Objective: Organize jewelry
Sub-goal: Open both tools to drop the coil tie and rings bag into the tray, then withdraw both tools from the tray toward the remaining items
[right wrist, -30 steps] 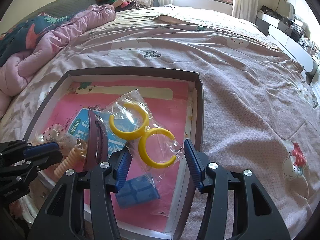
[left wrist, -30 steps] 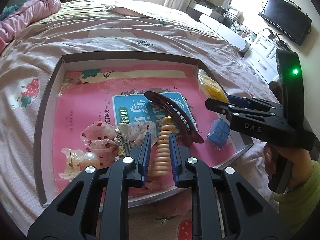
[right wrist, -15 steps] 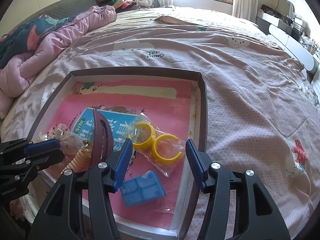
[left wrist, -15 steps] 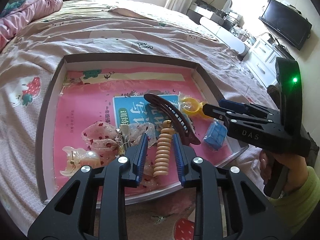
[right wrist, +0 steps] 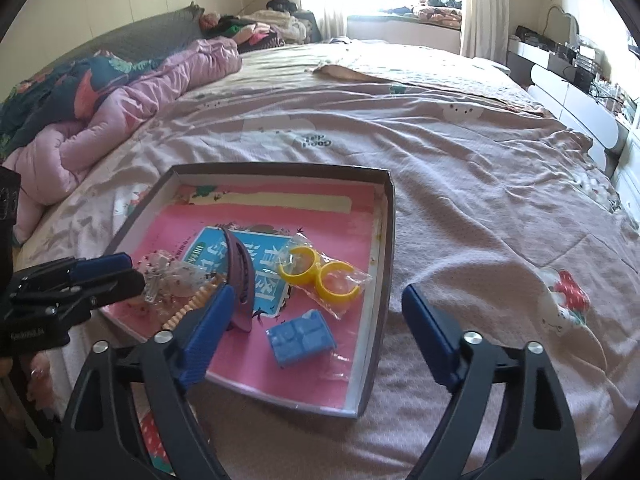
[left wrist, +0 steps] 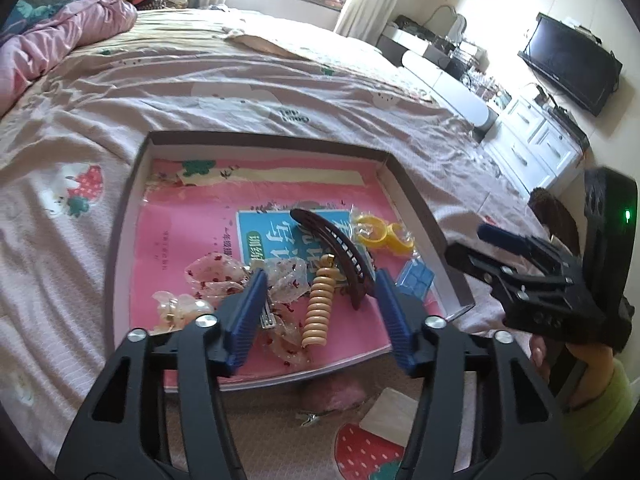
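A shallow box [left wrist: 132, 184] [right wrist: 390, 216] with a pink printed liner lies on the bed. In it lie a tan ribbed hair clip [left wrist: 318, 306] [right wrist: 188, 308], a dark brown curved clip [left wrist: 334, 248] [right wrist: 240, 272], bagged yellow rings [left wrist: 384, 234] [right wrist: 320, 276], a blue block [left wrist: 416, 280] [right wrist: 300, 336] and a sheer spotted bow [left wrist: 216, 276] [right wrist: 168, 276]. My left gripper [left wrist: 320, 300] is open and empty, just above the tan clip. My right gripper [right wrist: 316, 320] is open and empty above the box's near right corner; it also shows in the left wrist view [left wrist: 520, 268].
The box rests on a pink bedspread [right wrist: 460, 160] with strawberry prints. A pink quilt [right wrist: 120, 112] is heaped at the far left. White drawers and a TV [left wrist: 568, 64] stand to the right of the bed. A small metal clip [left wrist: 312, 420] lies on the bedspread before the box.
My left gripper opened and let go of the tan clip, which now lies in the box. My right gripper drew back from the bagged yellow rings, which lie in the box.
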### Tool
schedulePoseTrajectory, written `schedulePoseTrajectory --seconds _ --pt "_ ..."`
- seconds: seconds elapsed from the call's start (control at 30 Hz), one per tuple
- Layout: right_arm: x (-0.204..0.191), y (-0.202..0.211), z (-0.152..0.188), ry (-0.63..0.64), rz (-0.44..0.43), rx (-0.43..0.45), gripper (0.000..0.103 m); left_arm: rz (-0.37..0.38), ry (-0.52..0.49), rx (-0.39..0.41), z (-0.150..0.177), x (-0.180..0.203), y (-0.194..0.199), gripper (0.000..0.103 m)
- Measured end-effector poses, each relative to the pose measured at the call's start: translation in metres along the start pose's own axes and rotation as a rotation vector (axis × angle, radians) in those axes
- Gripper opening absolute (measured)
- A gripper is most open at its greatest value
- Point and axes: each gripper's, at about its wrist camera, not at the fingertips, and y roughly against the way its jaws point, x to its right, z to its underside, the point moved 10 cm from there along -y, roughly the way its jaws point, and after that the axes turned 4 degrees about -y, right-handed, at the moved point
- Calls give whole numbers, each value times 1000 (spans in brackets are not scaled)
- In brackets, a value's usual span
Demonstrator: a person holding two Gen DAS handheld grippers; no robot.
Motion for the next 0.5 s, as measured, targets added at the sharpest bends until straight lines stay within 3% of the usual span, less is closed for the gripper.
schedulePoseTrajectory --seconds 0.2,0.5 --pt "0 21 7 -26 -10 22 93 -18 22 50 -6 -3 22 65" --pt "-4 50 15 -28 -24 58 95 -58 45 82 -2 -9 44 81"
